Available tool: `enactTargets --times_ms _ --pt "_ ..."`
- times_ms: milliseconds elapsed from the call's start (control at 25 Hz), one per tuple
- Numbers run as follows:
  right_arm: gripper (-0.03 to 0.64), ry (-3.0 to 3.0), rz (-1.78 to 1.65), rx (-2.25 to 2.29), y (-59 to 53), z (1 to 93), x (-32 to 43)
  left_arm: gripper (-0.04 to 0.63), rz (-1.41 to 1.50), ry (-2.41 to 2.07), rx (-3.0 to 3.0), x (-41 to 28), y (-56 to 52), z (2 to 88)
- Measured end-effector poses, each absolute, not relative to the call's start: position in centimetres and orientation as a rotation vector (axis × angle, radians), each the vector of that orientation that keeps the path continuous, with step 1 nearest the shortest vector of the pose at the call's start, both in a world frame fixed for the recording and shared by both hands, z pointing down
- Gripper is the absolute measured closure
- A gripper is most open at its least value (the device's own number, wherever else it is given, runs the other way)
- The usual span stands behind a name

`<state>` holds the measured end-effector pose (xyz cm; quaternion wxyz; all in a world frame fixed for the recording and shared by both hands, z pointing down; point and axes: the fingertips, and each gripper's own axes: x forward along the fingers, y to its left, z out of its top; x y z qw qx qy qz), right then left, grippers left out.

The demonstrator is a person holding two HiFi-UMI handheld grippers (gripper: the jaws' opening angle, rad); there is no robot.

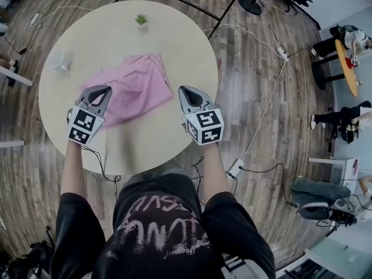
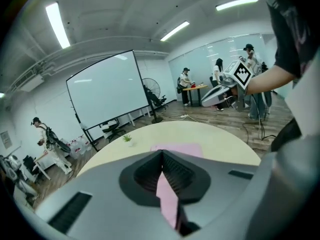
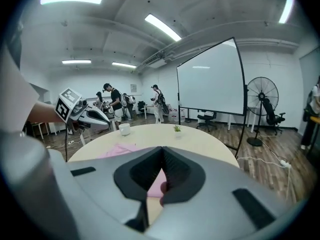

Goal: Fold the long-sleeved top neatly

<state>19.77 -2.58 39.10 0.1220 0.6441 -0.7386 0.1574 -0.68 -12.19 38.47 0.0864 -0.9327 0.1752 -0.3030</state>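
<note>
A wooden floor (image 1: pixel 261 97) is spreading around a round, pale bench (image 1: pixel 64 51), where a person (image 1: pixel 157 225) in a black printed T-shirt is working with a tool in each hand. Beyond the bench, ahead of both tools, a large white screen (image 3: pixel 207 79) on a stand is facing the room, with a standing fan (image 3: pixel 262 91) to its right in the right gripper view. The pink long-sleeved top (image 1: pixel 139 83) is lying on the bench in a rough rectangle, stretching between the two tools and away from their tips toward the far side. The left tool (image 1: pixel 108 88) is pointing forward and downward at the top's near left edge. Its jaws are pressing together on pink cloth, which is filling the slot behind the tips in the left gripper view. The right tool (image 1: pixel 181 89) is meeting the top's near right edge with its jaws likewise closed, a fold of pink cloth showing between the pads above a strip of bare bench. The top's near edge, between the tools, is looking blurred in the head view. A white cup (image 1: pixel 59 61) is sitting well ahead and to the left of the left tool, apart from the top. A small potted plant (image 1: pixel 141 20) is standing far ahead of both tools, near the bench's far edge.
</note>
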Motion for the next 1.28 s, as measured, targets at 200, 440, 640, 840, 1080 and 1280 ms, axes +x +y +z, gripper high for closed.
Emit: enactTargets --times_ms 200,440,640,840,1080,1280 --pt "0.612 -2.128 0.501 1.919 0.2 39.6 18.5 0.583 -0.936 0.296 -2.700 -0.3 -10.9 37.4" --pt "0.611 -2.106 0.590 1.907 0.2 41.3 18.9 0.583 -1.032 0.095 -2.581 2.1 -12.3 36.7" --pt "0.611 -2.094 0.682 1.874 -1.8 43.1 19.6 0.583 -1.093 -0.020 -2.516 5.2 -14.2 37.7" --pt "0.611 -2.078 0.759 1.824 -4.2 45.4 20.1 0.583 -1.157 -0.147 -2.449 8.6 -15.7 40.0" --pt "0.609 -2.046 0.854 1.788 -6.1 47.9 20.7 0.583 -1.259 -0.310 -2.195 12.2 -18.5 42.2" --pt "0.575 -2.016 0.929 1.743 -6.9 50.1 20.2 0.583 -1.240 -0.439 -2.156 16.0 -19.2 43.5"
